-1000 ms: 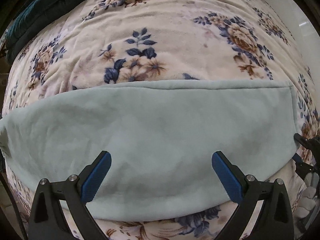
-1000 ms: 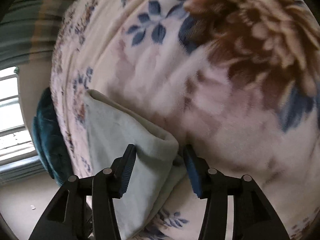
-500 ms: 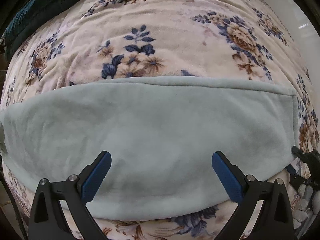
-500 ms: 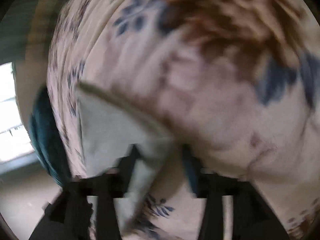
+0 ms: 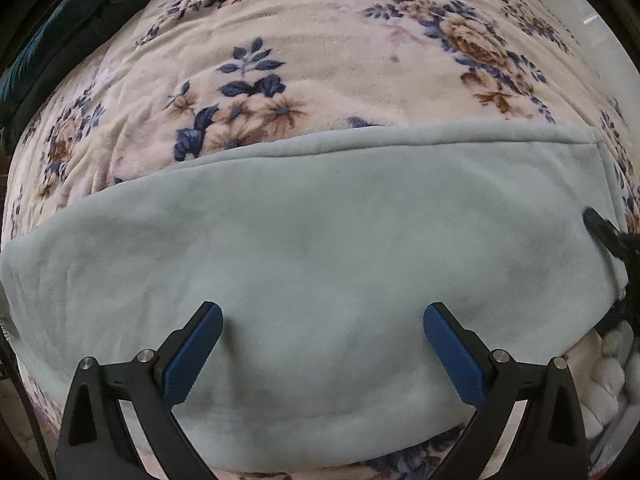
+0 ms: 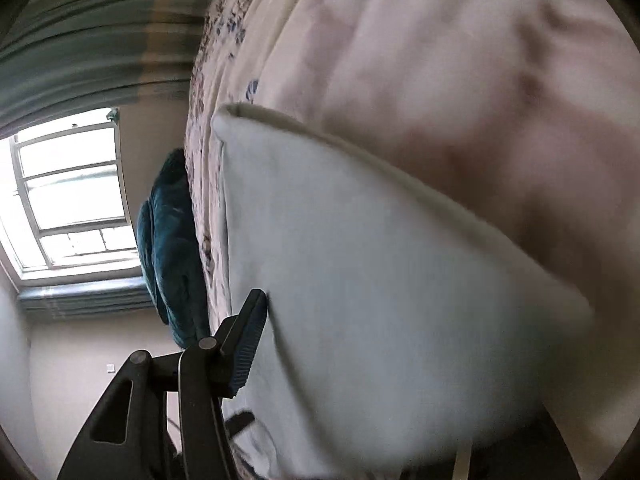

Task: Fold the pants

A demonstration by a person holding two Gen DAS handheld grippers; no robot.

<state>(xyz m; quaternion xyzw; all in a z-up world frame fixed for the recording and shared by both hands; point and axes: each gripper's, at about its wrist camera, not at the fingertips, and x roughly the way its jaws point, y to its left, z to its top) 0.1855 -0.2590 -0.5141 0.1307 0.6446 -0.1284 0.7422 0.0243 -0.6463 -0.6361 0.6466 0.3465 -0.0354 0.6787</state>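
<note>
The pale mint-green pants point(image 5: 320, 248) lie folded lengthwise as a wide band across a floral blanket. My left gripper point(image 5: 322, 320) is open, its blue-padded fingers hovering just above the near half of the pants, holding nothing. My right gripper shows at the right edge of the left wrist view point(image 5: 608, 236), at the right end of the band. In the right wrist view the pants point(image 6: 380, 300) fill the frame close up; only the left finger point(image 6: 248, 344) shows beside the cloth, and the other finger is hidden by the fabric.
The floral blanket point(image 5: 320, 40) covers the bed beyond the pants. A dark teal cushion point(image 5: 68, 36) lies at the far left; it also shows in the right wrist view point(image 6: 168, 248). A window point(image 6: 64, 200) and curtain are behind. A white-gloved hand point(image 5: 616, 360) is at right.
My right gripper has pushed in onto the end of the pants, so the cloth now fills its view and hides one finger. The left gripper has barely moved.
</note>
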